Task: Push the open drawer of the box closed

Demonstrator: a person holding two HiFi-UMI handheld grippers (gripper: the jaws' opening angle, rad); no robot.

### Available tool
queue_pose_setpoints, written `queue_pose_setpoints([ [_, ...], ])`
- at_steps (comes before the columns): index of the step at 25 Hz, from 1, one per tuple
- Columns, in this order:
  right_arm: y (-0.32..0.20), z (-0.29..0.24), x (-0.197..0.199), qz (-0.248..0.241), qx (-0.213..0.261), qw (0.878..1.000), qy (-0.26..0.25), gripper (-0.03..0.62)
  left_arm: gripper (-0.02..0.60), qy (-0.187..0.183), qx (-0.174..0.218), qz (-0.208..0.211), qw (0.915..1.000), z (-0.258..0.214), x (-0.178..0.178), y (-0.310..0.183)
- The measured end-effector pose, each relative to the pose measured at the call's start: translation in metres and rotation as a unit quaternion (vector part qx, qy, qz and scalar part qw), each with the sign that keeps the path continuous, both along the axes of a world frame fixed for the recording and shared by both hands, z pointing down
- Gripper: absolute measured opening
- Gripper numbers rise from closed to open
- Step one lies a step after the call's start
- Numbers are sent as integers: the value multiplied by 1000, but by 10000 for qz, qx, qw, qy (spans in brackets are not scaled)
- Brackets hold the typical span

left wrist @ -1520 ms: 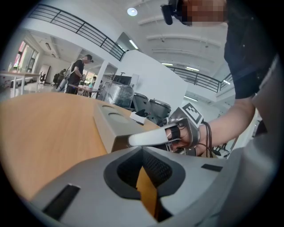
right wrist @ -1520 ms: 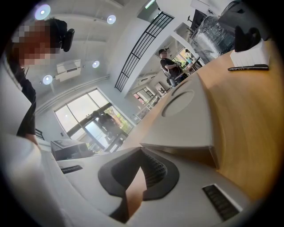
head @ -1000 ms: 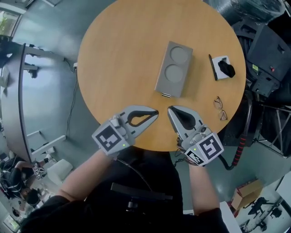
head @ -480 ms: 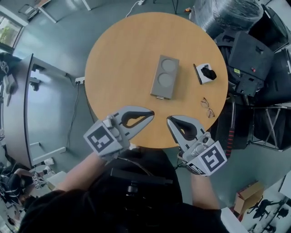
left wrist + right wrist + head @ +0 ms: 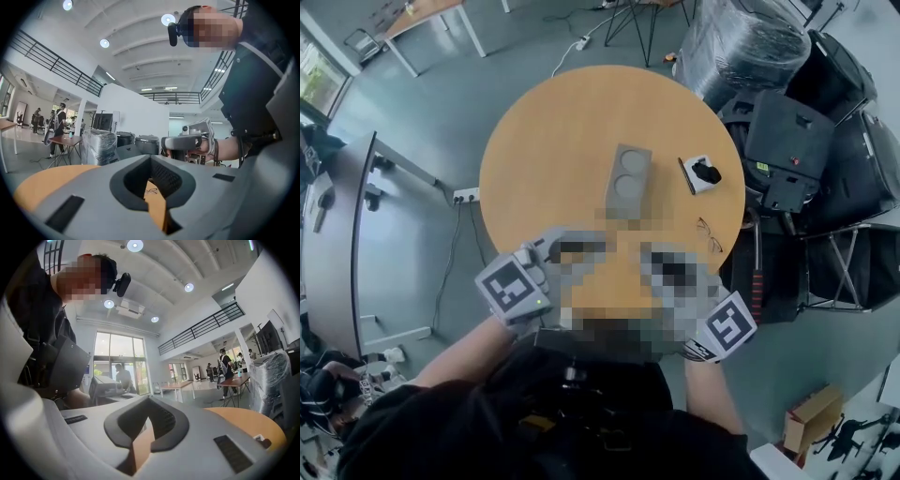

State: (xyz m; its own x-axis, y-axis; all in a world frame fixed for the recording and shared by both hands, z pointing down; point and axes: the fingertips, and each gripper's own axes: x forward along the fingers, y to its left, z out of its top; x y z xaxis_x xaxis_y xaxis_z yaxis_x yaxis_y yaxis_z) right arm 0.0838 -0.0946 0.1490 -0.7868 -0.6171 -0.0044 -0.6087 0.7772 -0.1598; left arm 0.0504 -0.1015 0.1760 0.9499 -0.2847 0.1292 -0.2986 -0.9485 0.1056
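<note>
**Grey box out on the table, both of your tongs clenched and empty.**

The grey box point(image 5: 628, 183), with two round recesses in its top, lies past the middle of the round wooden table point(image 5: 534, 150). One short end points toward you, and the drawer is too small to make out in the head view. Just right of the box sits a white block point(image 5: 701, 173) with something black on it. A pair of eyeglasses point(image 5: 710, 236) lies nearer you, by the table's right edge. You hold both tools over the near rim, well apart from the box and touching nothing. Your left gripper point(image 5: 151, 159) has its jaws pressed tip to tip with only bare tabletop showing through the gap behind them. Your right gripper point(image 5: 149, 401) is clenched the same way, and the two point inward toward each other.
</note>
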Motion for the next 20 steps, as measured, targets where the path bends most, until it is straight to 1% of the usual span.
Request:
queue_pose_setpoints([
  [4,7,-11,2,-22,52,9999,-111,5,29,42,65,-8,10000,-12,4,7],
  [8,11,-15,1,-80,95,9999,-65,3,29,13,72,-58,10000,-18,5,9],
  [15,9,-16,-7,-168,126,9998,25,3,29,103,78,-147,9998,-21,0,8],
  [20,9,-18,-13,-207,125,9997,36,3,29,102,115,-155,9998,-27,-4,8],
])
